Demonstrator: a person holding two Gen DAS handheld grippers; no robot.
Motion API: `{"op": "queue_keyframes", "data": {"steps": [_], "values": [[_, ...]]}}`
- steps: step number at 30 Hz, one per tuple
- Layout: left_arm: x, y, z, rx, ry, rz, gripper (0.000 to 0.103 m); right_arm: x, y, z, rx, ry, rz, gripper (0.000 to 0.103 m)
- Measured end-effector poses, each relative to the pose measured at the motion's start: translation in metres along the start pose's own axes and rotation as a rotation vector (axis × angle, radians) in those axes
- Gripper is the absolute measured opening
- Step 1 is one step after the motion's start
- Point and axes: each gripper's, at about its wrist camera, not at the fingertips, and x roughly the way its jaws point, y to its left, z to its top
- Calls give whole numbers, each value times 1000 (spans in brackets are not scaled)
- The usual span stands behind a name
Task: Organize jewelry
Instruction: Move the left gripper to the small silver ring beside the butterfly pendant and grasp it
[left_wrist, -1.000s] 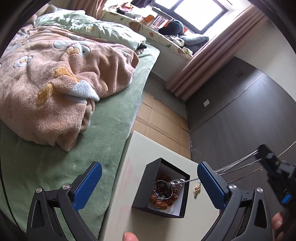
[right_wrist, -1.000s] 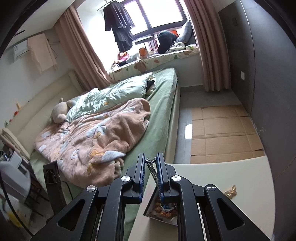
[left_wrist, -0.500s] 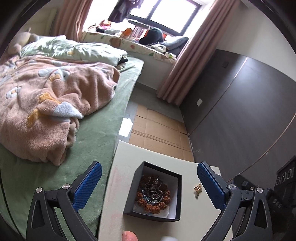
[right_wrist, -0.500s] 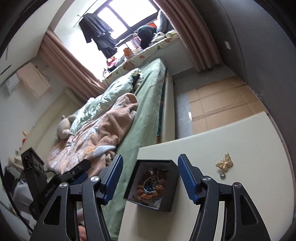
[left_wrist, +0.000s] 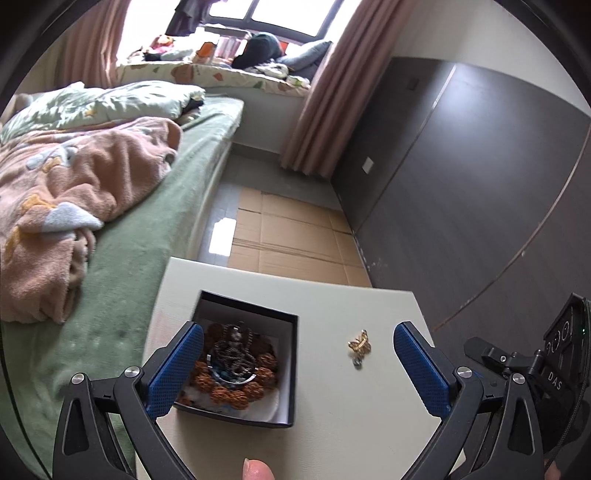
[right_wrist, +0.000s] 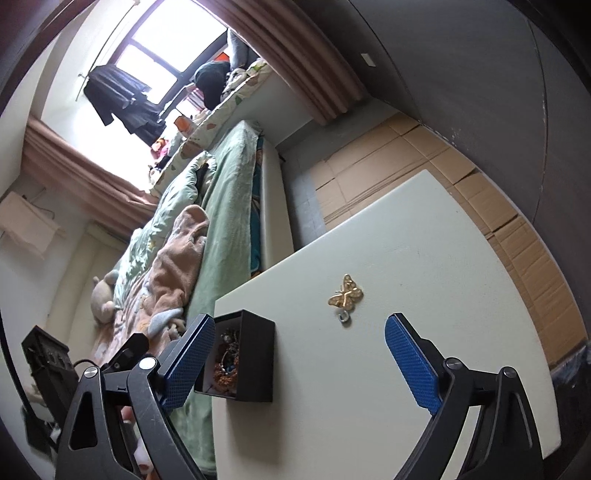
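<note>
Box (left_wrist: 243, 365) with beads and chain sits lower left on the table (left_wrist: 332, 424), the brooch (right_wrist: 345, 295) lies loose at centre, and both grippers (left_wrist: 297, 363) (right_wrist: 299, 354) hang wide open and empty, so probably the right one must next lower over the brooch.

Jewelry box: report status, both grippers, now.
Both grippers open, left and right, holding nothing. Box holds beads and chain. Butterfly brooch loose on table, nothing blocking it.
</note>
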Motion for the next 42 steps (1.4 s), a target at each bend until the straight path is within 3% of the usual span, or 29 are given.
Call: {"op": "queue_keyframes", "data": {"steps": [7, 11, 13, 15, 25, 29, 34, 38, 42], "values": [[29, -32, -10, 99, 92, -23, 102, -7, -32, -3, 127, -1, -34, 94], [45, -50, -17, 155, 135, -29, 97, -9, -42, 5, 147, -14, -57, 94], [55, -59, -17, 172, 164, -32, 93, -11, -46, 10, 153, -22, -60, 94], [71, -69, -14, 186, 209, -48, 81, -15, -49, 14, 156, -30, -58, 94], [118, -92, -25, 257, 328, -14, 57, -26, -63, 28, 158, -62, -74, 91], [136, -94, -34, 265, 371, 0, 42, -30, -69, 30, 169, -74, -89, 87], [151, -94, -41, 253, 398, -4, 40, -33, -78, 35, 185, -83, -132, 85], [162, -91, -44, 246, 414, 21, 28, -33, -81, 38, 185, -78, -148, 85], [168, -90, -47, 257, 422, 45, 27, -30, -82, 39, 182, -70, -160, 85]]}}
